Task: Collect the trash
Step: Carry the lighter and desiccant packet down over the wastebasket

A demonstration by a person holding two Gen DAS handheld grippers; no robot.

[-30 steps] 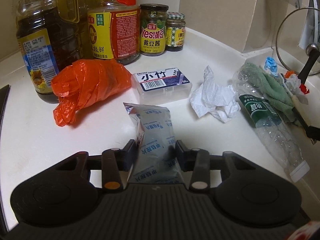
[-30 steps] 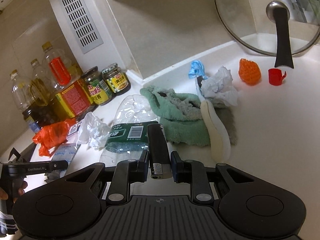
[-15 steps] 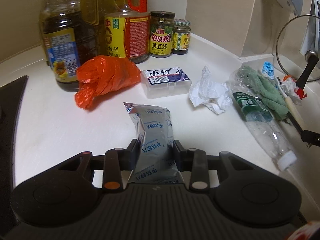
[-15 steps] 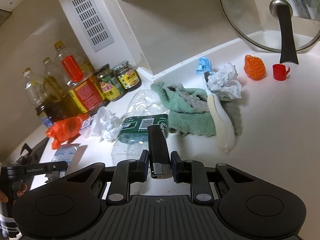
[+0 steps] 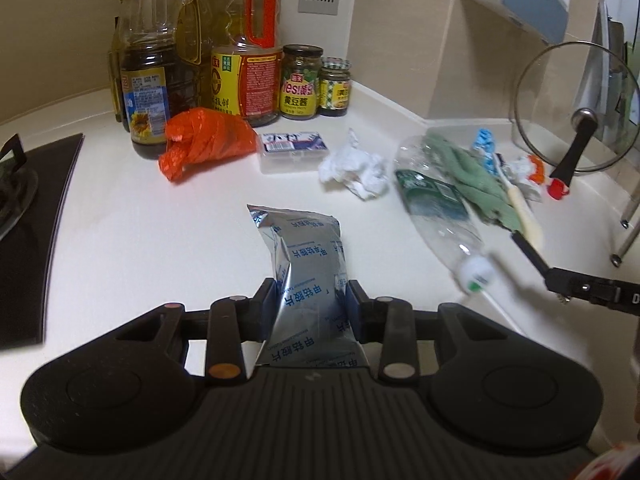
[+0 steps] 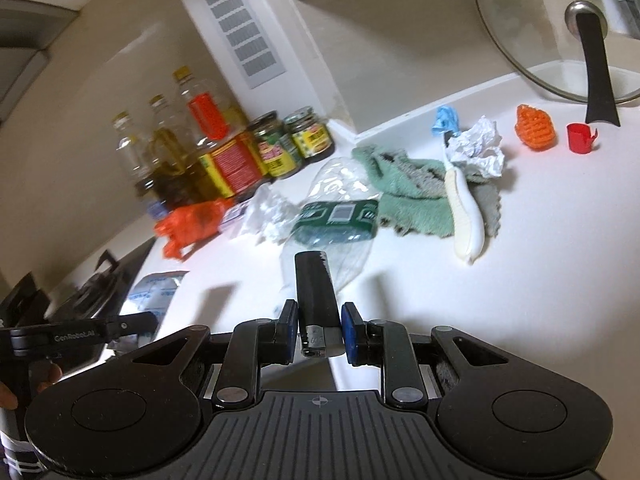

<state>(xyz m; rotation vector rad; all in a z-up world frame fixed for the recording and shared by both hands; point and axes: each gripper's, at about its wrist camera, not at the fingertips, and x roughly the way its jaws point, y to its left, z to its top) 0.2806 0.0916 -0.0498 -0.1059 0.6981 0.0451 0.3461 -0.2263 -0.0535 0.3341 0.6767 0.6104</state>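
My left gripper (image 5: 312, 304) is shut on a silver foil packet (image 5: 306, 264) with blue print, held above the white counter (image 5: 160, 232). My right gripper (image 6: 318, 320) is shut on a black lighter (image 6: 314, 288), raised over the counter. On the counter lie an orange plastic bag (image 5: 208, 140), a crumpled white tissue (image 5: 356, 166), a crushed clear bottle (image 5: 436, 208) with a green label, and a second crumpled tissue (image 6: 478, 148). The right gripper with the lighter shows at the right edge of the left wrist view (image 5: 560, 276).
Oil bottles (image 5: 152, 80) and sauce jars (image 5: 300, 82) stand at the back wall. A small clear box (image 5: 294, 150), a green cloth (image 6: 404, 188), a white-handled brush (image 6: 466, 216), an orange scrubber (image 6: 536, 126), a red cap (image 6: 580, 138) and a glass pot lid (image 6: 560, 28) lie right. A stove (image 5: 24, 216) is left.
Both grippers have risen and pulled back from the counter, each keeping its hold. The packet has lifted off the counter and the view has widened to show the stove.
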